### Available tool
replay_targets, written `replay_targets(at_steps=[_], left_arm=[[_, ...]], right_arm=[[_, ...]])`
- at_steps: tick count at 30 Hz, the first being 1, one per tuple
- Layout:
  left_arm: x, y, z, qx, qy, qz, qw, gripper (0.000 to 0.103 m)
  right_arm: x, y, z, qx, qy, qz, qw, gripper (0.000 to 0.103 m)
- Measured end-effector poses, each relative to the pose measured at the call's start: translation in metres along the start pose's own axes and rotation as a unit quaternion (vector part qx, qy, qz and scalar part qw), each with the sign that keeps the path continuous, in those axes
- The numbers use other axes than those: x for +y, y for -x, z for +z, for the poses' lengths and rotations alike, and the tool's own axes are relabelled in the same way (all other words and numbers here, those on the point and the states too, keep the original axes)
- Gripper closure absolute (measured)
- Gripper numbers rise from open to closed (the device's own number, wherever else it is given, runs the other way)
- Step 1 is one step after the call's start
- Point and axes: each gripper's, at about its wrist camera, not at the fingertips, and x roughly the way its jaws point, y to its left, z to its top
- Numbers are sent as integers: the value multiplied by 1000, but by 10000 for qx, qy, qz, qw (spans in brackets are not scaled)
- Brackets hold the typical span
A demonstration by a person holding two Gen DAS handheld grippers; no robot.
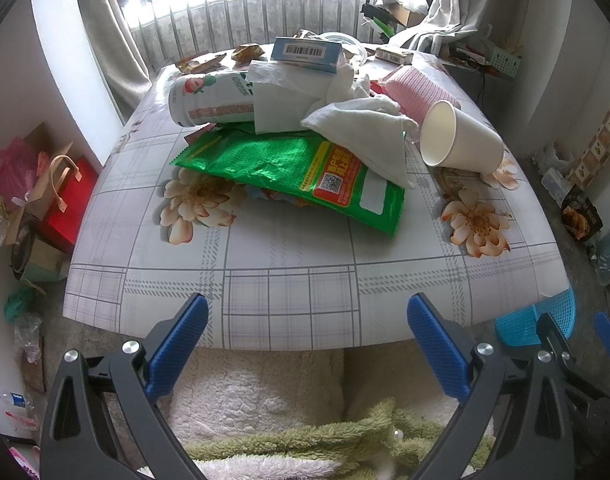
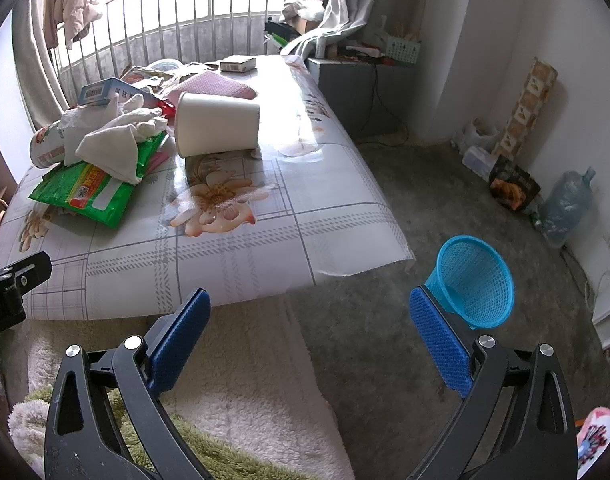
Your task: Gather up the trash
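Observation:
A heap of trash lies on the flowered table: a green foil wrapper, crumpled white tissues, a tipped white paper cup, a printed drink cup on its side, a pink corrugated sleeve and a blue barcode box. My left gripper hangs open at the table's near edge, nothing between its fingers. My right gripper is open too, off the table's right corner. A blue mesh basket stands on the floor just beyond its right finger. The same wrapper and paper cup show in the right wrist view.
A small box and wrappers lie at the table's far end by the window railing. Bags and a red box crowd the floor at left. A water jug and packets line the right wall. A fleecy garment is below the grippers.

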Motion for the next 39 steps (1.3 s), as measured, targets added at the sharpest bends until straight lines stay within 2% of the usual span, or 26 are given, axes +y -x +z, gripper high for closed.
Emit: replay_targets(at_steps=[10, 15, 18, 20, 25, 28, 35, 36, 38, 39], left_arm=[[2, -2, 1, 19, -24, -89, 10000, 6], [17, -2, 10, -259, 16, -694, 9973, 6], [30, 2, 17, -604, 119, -1319, 9893, 5], [36, 4, 22, -753, 200, -1496, 9857, 5], [44, -1, 41, -683, 220, -2022, 9767, 5], [45, 1, 50, -970, 156, -1965, 9756, 5], [32, 6, 79, -1719, -335, -1885, 9663, 6], [26, 7, 81, -1805, -536, -1810, 9653, 8], [14, 3, 86, -1847, -904, -1599, 9655, 20], [9, 0, 86, -1843, -1103, -1495, 9652, 22]], right_arm=[[-2, -4, 1, -40, -35, -11, 10000, 8], [-8, -9, 8, -148, -76, 83, 9998, 8], [-10, -12, 18, -327, -109, 342, 9988, 8], [-12, -14, 25, -500, -117, 449, 9977, 8], [-9, -22, 52, -729, -104, 522, 9959, 8], [-7, -32, 75, -715, -151, 658, 9952, 8], [7, -44, 119, -893, -81, 1166, 9891, 8], [12, -46, 124, -909, -3, 1260, 9879, 8], [20, -50, 135, -900, 152, 1427, 9856, 9], [24, -53, 139, -889, 213, 1479, 9848, 9]])
